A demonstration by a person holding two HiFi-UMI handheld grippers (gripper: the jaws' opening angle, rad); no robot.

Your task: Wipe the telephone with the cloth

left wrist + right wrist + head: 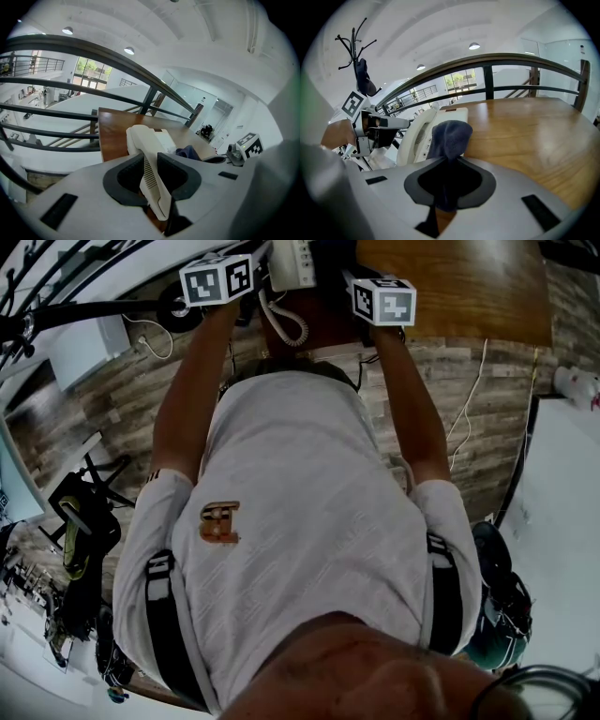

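- We see, from the head view, a person leaning over a wooden table [534, 136]; a cream telephone [292, 263] sits at its near edge between the 2 grippers, its coiled cord [287, 324] hanging down over the edge.
- The left gripper [152, 180] has its jaws pressed onto the white handset [140, 140], which runs lengthwise between them and away from the camera; we cannot tell whether the handset is lifted off its cradle.
- The right gripper [447, 180] pinches a dark blue cloth [451, 133]; the cloth stands up out of the jaws as 1 soft bunch.
- The relation that matters: the telephone lies straight ahead of the right gripper and slightly to its left; its long axis points away along the jaws, handset on the left side, keypad face just behind the cloth.
- The cloth overlaps the keypad in the right gripper view; touching or just short of it, we cannot say.
- We judge the right gripper the wiping one, the left the steadying one; the stroke would likely run along the telephone's length.
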